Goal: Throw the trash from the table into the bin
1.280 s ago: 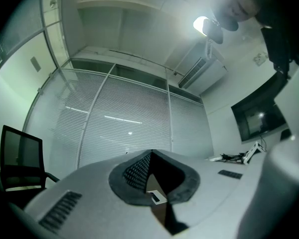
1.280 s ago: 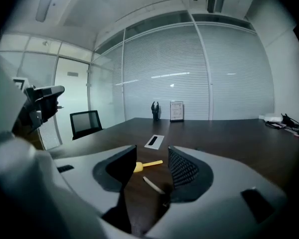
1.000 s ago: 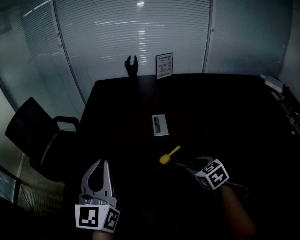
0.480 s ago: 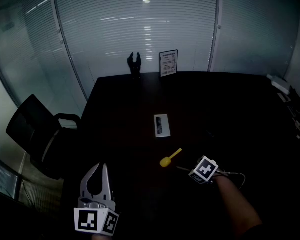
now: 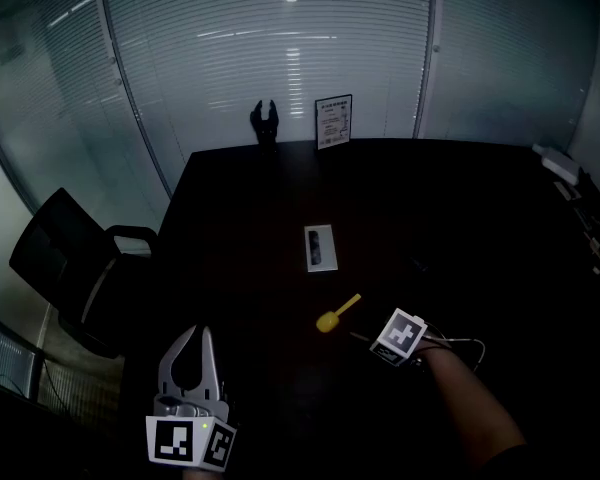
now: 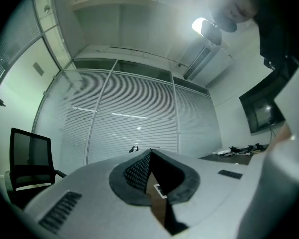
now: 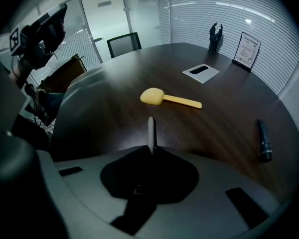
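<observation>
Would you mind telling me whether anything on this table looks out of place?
A yellow plastic spoon lies loose mid-table, and a thin grey stick sits between the closing jaws of the right gripper: stray litter on the dark table. Nothing spilled.

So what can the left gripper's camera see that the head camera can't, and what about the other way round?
Only the left gripper view shows the ceiling lamp and the dark screen on the wall. Only the head view shows the yellow spoon on the table and the right gripper, its jaws closing on a thin grey stick. Both show the left gripper, the black chair, the blinds, the little black hand-shaped figure and the white card.
</observation>
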